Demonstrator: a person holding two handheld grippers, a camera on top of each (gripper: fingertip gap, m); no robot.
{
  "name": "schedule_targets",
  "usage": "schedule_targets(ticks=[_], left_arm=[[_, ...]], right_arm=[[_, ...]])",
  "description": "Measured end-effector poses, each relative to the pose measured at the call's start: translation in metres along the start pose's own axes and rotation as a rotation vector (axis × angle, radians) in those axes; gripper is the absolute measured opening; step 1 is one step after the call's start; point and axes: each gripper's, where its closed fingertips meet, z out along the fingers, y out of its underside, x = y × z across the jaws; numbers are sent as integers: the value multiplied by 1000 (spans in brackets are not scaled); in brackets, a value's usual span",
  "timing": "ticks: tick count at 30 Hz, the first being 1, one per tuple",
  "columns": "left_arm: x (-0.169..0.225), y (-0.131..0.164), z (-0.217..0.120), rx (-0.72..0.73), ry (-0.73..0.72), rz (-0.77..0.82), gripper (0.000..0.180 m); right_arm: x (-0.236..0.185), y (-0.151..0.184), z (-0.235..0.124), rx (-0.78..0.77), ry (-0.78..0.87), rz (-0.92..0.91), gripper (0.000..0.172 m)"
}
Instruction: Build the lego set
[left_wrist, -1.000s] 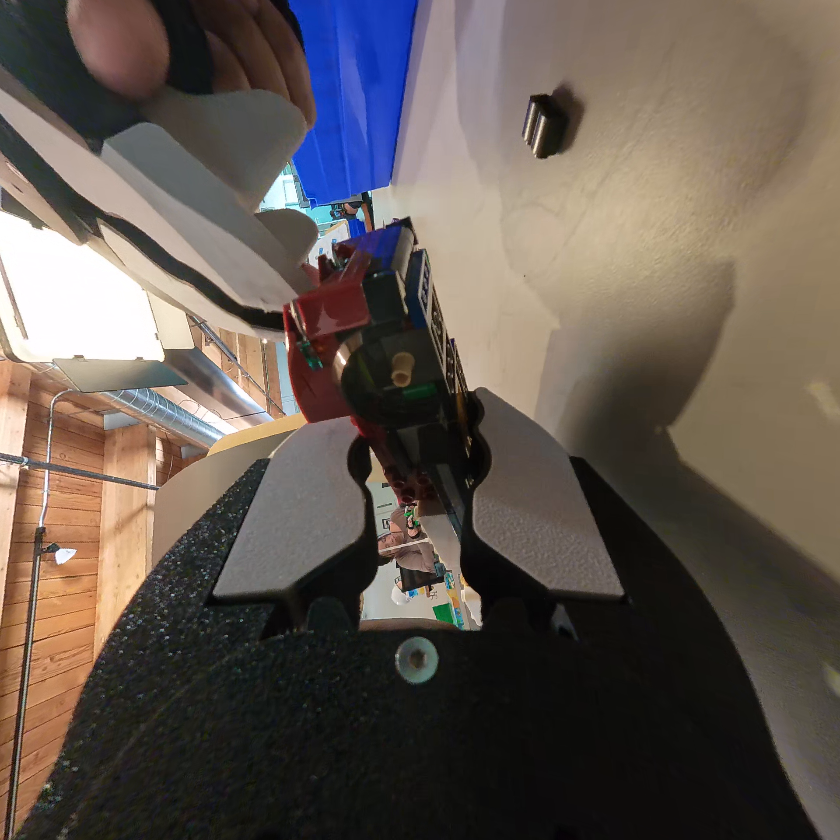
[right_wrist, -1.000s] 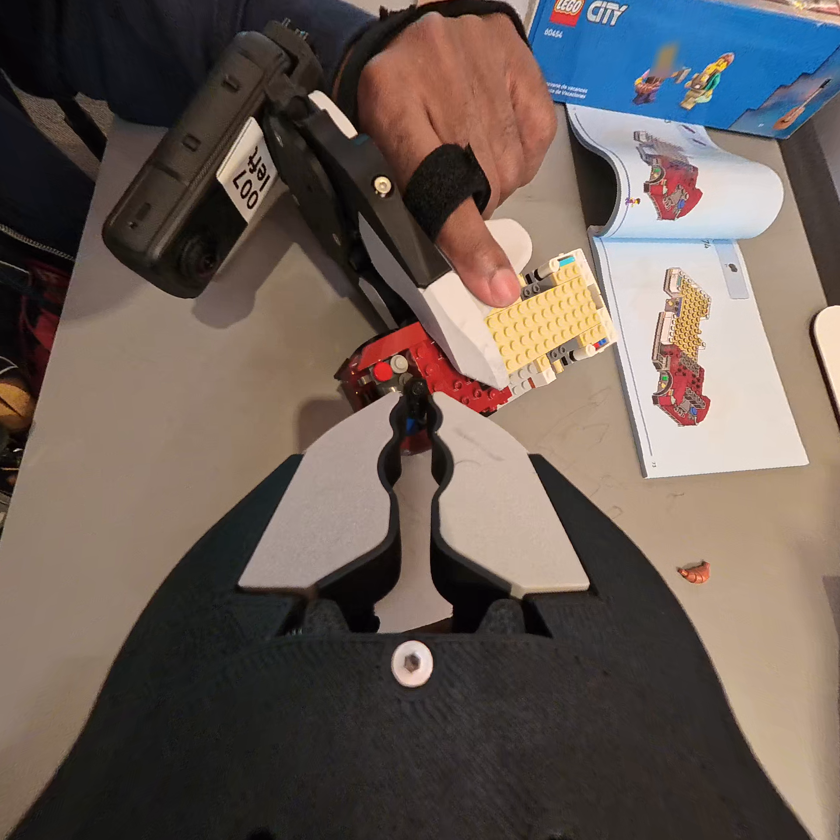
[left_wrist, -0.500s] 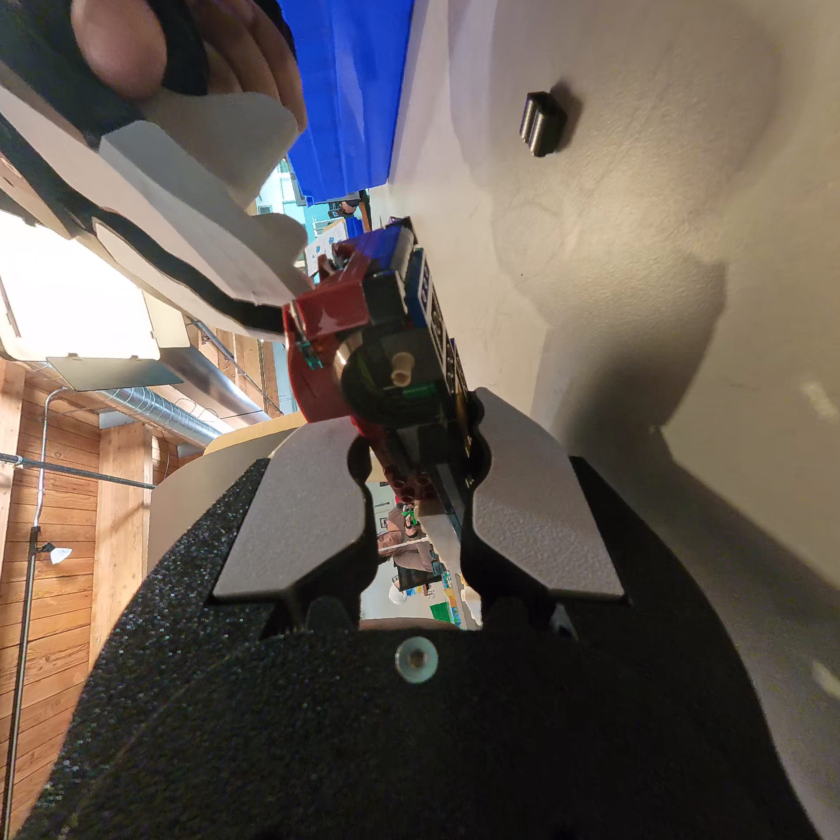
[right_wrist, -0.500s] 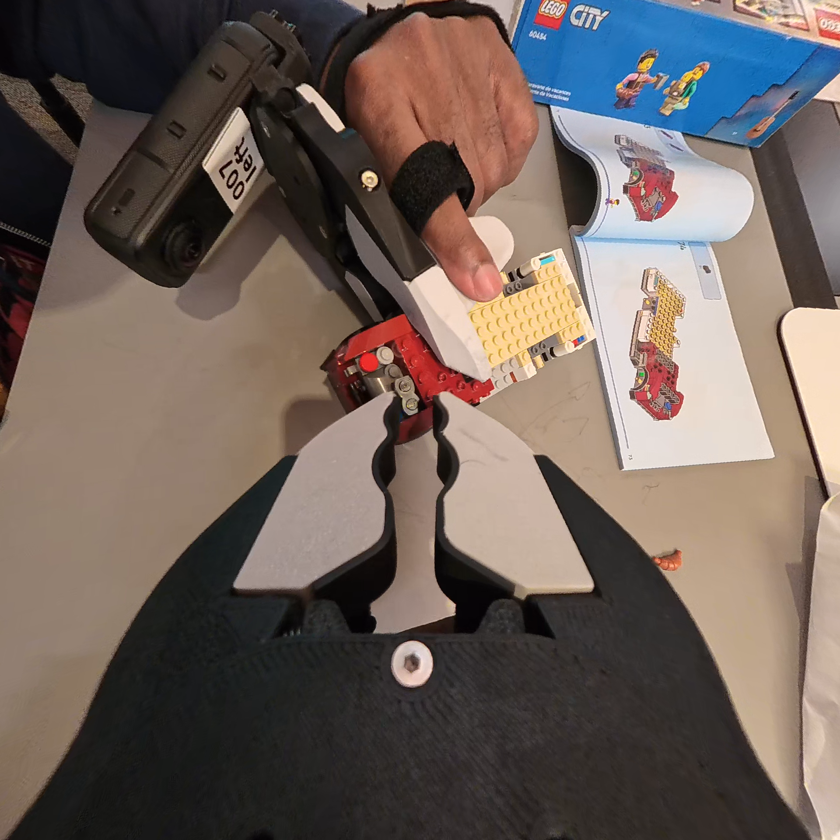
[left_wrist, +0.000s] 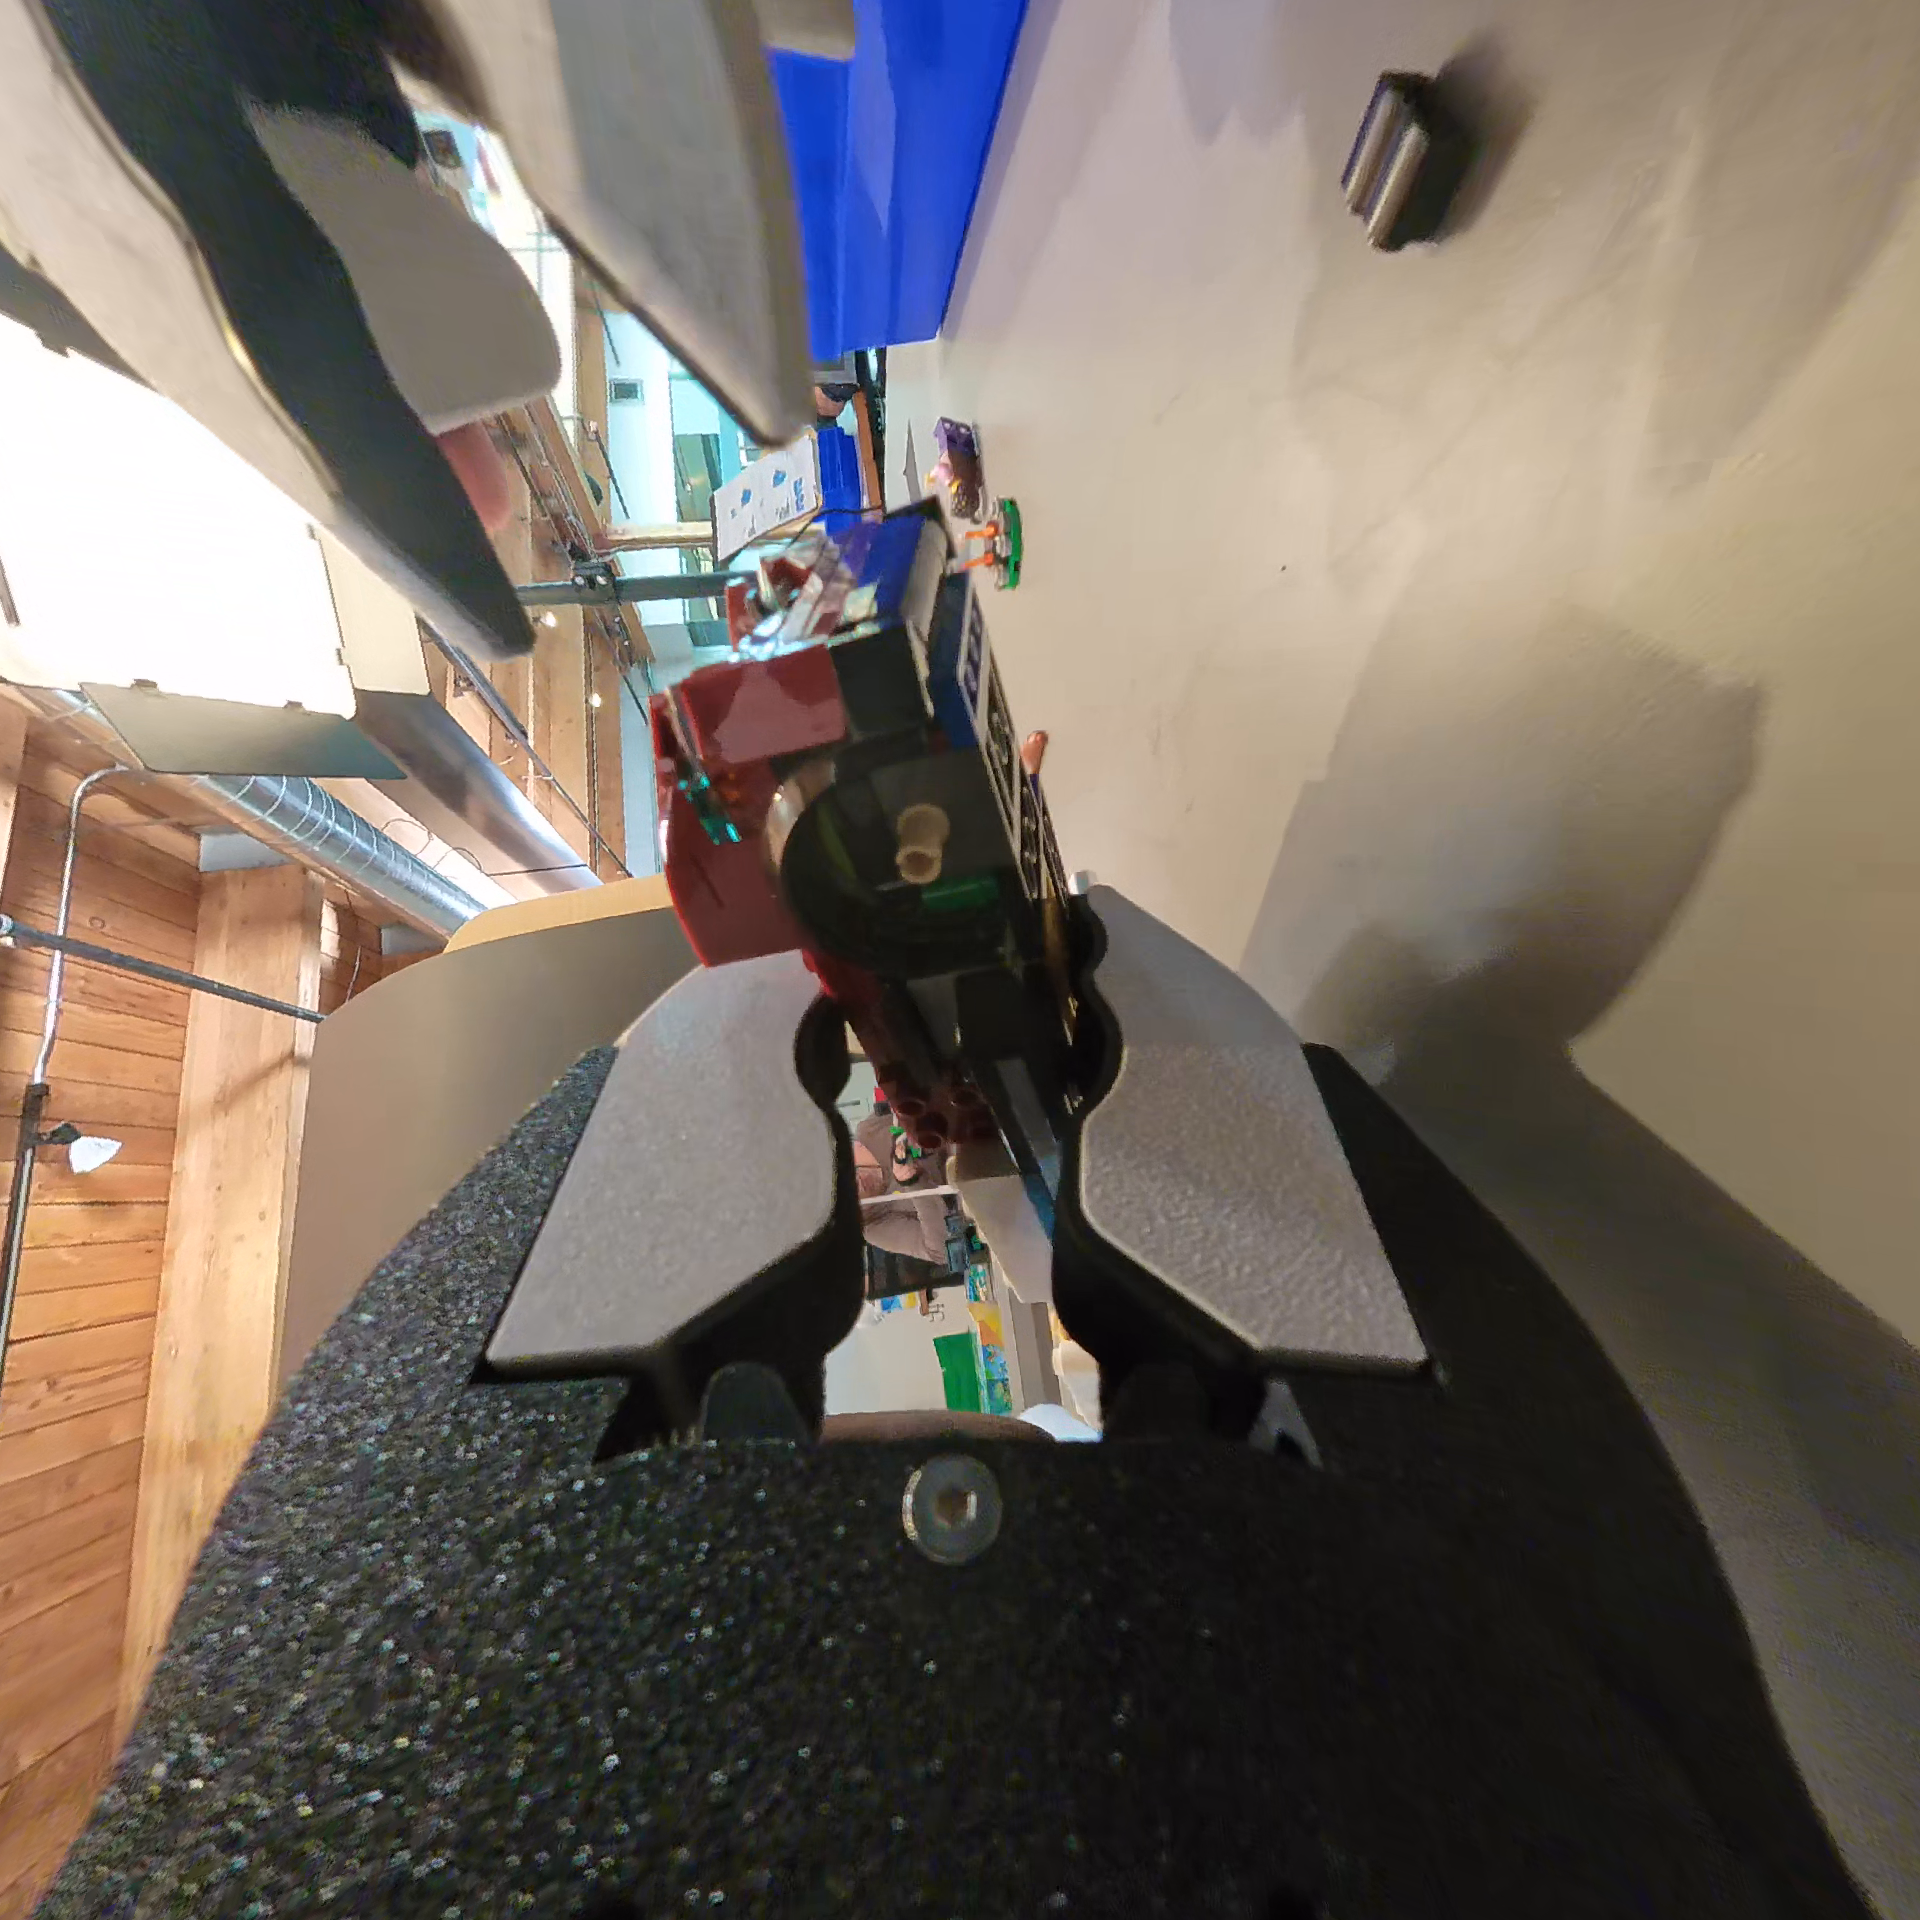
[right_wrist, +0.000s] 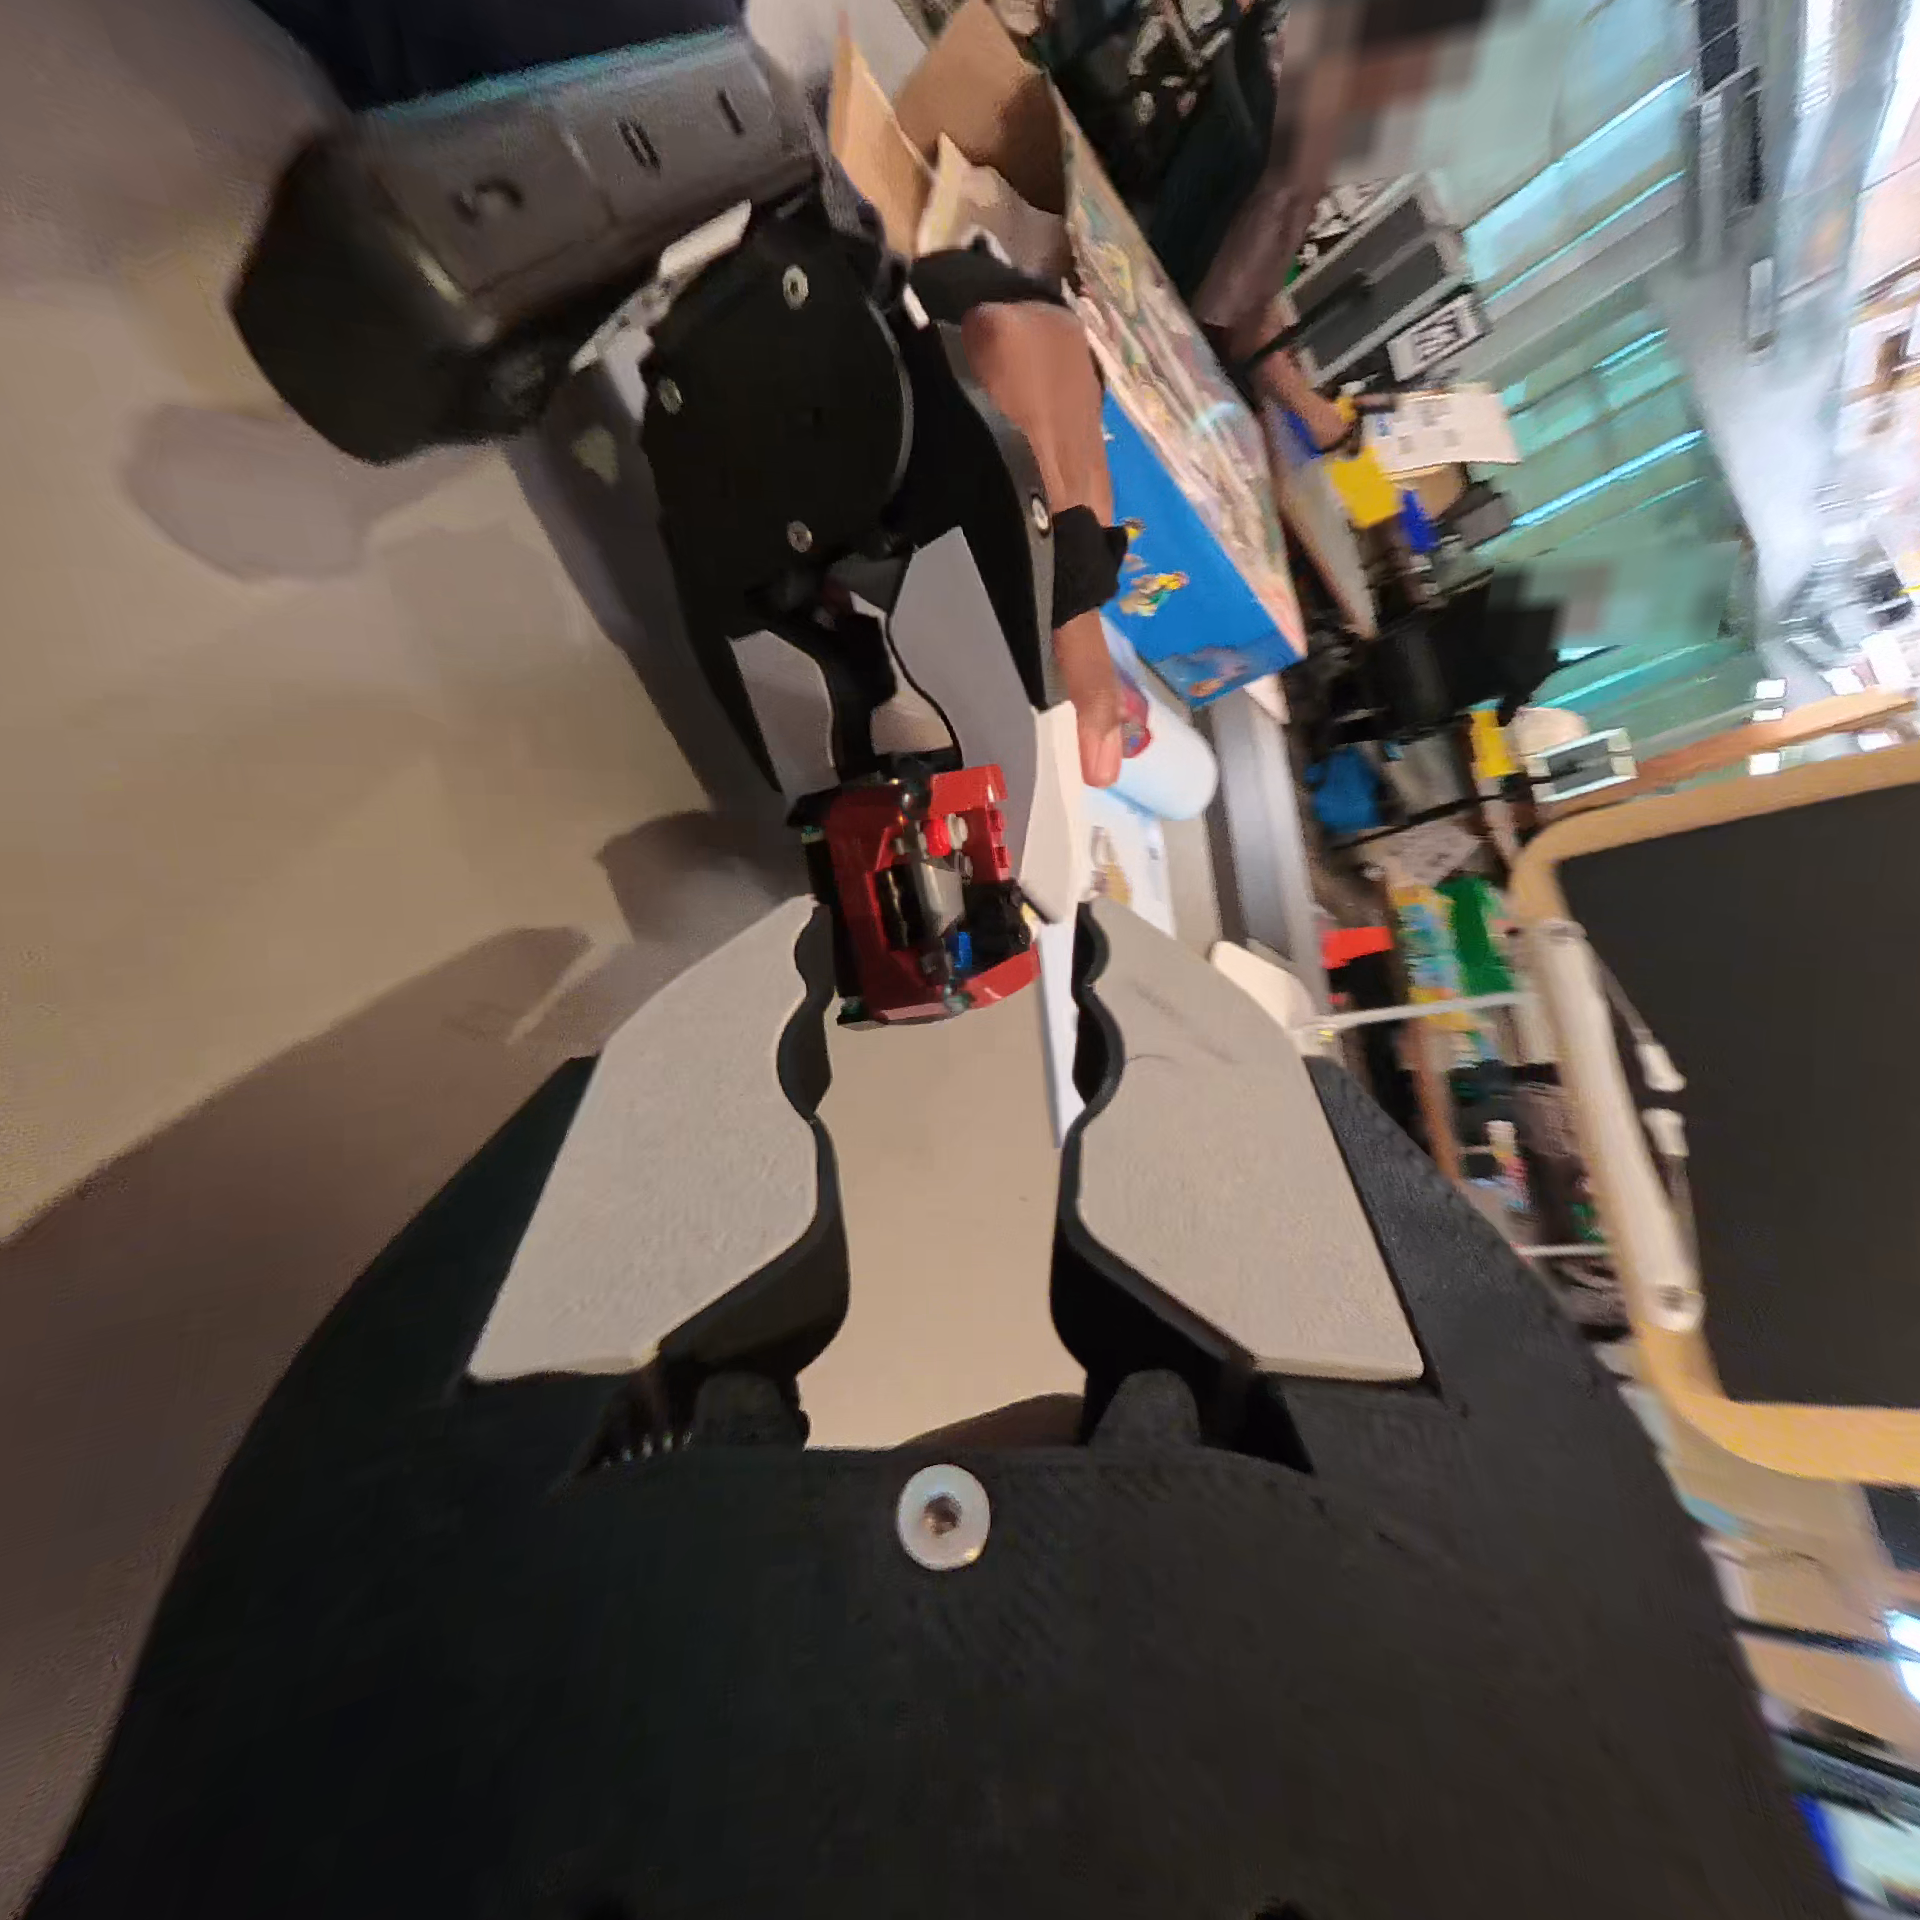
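Brick-built car (left_wrist: 831, 831): dark red body, black underside. It sits clamped in the left gripper (left_wrist: 951, 997), one pad on its top and one on its underside, low over the bench (left_wrist: 1455, 520) and away from the edges. I cannot tell whether it touches the surface.

Change: a second ago the right gripper (right_wrist: 951, 956) was nearly shut at the car's red nose. Now its jaws stand wide with nothing between the pads, and it has rolled onto its side. From the left wrist its fingers (left_wrist: 665, 208) show blurred, above the car and clear of it. My read is that it has let go of the nose and only the left grip now carries the car.

Heading: red nose points at the right gripper. Long axis lies about level with the bench, underside facing the bench.

Outward: open booklet (right_wrist: 1143, 769) just beyond the car, then a blue box (left_wrist: 883, 156) toward the far edge. A small dark block (left_wrist: 1397, 156) lies alone, well apart.
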Motion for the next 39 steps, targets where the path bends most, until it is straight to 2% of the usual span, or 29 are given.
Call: schedule_targets(ticks=[4, 10, 22, 39], left_arm=[[-2, 1, 0, -7, -4, -16, 40], [-1, 1, -1, -8, 1, -15, 40], [1, -7, -2, 16, 5, -2, 39], [-3, -2, -3, -4, 12, -72, 35]], right_arm=[[-6, 7, 11, -66, 53, -126, 52], [-5, 12, 16, -99, 109, -193, 58], [-9, 18, 25, -128, 141, -263, 47], [-5, 18, 26, -134, 180, -286, 46]])
